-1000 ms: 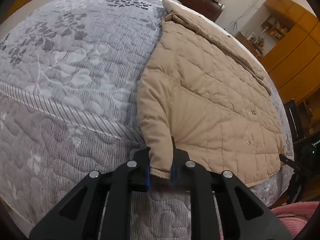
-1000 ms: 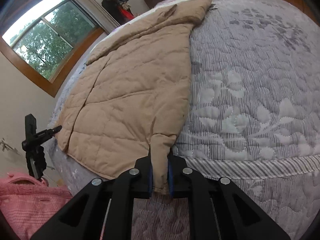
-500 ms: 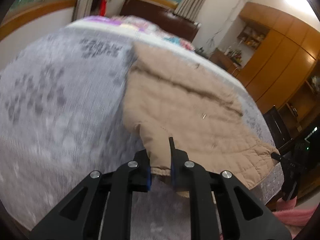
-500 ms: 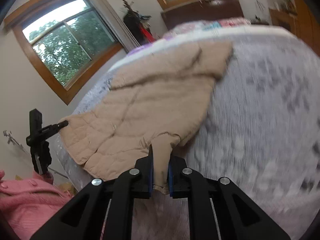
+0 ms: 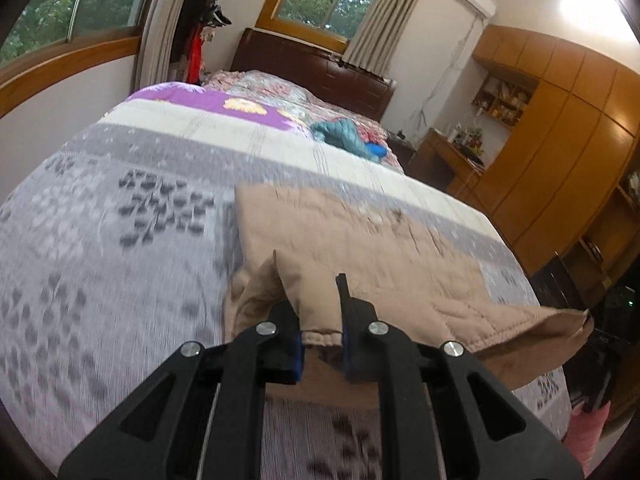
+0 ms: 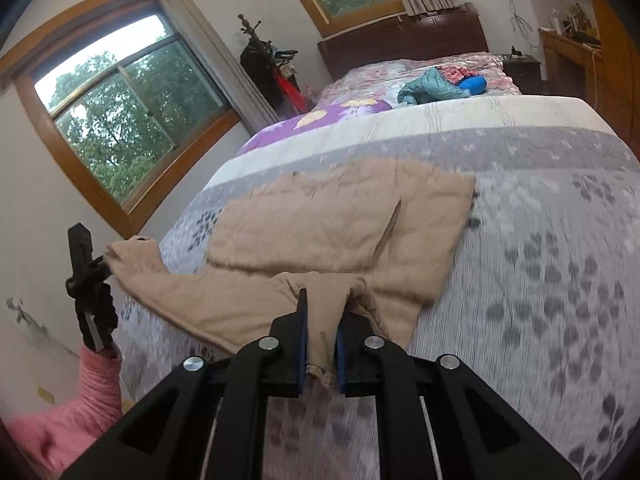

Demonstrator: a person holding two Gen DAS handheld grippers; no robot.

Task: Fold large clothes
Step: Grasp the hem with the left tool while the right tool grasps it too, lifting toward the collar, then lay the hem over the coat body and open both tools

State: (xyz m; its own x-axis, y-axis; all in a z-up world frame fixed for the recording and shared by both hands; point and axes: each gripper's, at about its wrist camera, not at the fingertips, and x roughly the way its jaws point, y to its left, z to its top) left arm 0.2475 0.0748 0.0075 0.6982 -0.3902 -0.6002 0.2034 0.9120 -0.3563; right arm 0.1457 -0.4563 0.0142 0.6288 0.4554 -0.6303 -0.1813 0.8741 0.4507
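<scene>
The left gripper (image 5: 320,334) pinched one sleeve cuff (image 5: 321,336) of the tan coat (image 5: 360,248), and the right gripper (image 6: 320,344) pinched the other cuff (image 6: 320,364). Both sleeves hung lifted above the gray bed cover (image 5: 100,248). The coat's body lay flat on the bed farther out. This looked like the sleeve-folding step. Next, the sleeves probably needed to be carried over and laid across the coat's middle
</scene>
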